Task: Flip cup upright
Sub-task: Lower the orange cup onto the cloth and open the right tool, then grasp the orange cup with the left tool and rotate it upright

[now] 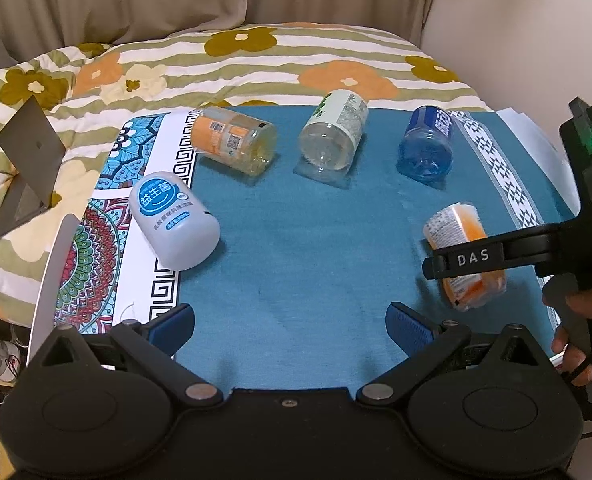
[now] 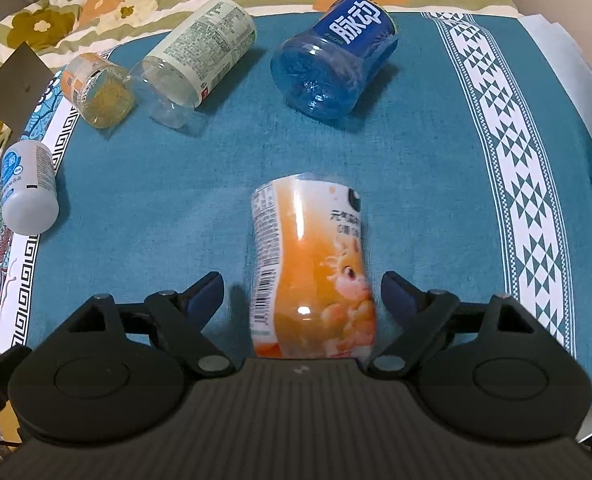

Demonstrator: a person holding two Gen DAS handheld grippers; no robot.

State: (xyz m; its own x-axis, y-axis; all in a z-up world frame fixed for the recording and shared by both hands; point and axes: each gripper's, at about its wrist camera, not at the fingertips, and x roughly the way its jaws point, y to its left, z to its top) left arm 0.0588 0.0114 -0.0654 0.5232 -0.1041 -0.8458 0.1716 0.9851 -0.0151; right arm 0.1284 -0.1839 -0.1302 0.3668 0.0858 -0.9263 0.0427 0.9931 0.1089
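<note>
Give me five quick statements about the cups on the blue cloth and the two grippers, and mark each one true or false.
1. The orange cup lies on its side between the open fingers of the right gripper. True.
2. The left gripper is shut on the white cup. False: it is open, holds nothing, and the white cup lies apart from it.
3. The blue cup stands upright. False: it lies tipped over on the blue cloth.
4. Five cups lie on the cloth-covered surface. True.
5. The right gripper already clamps the orange cup. False: both fingers stand clear of its sides.
</note>
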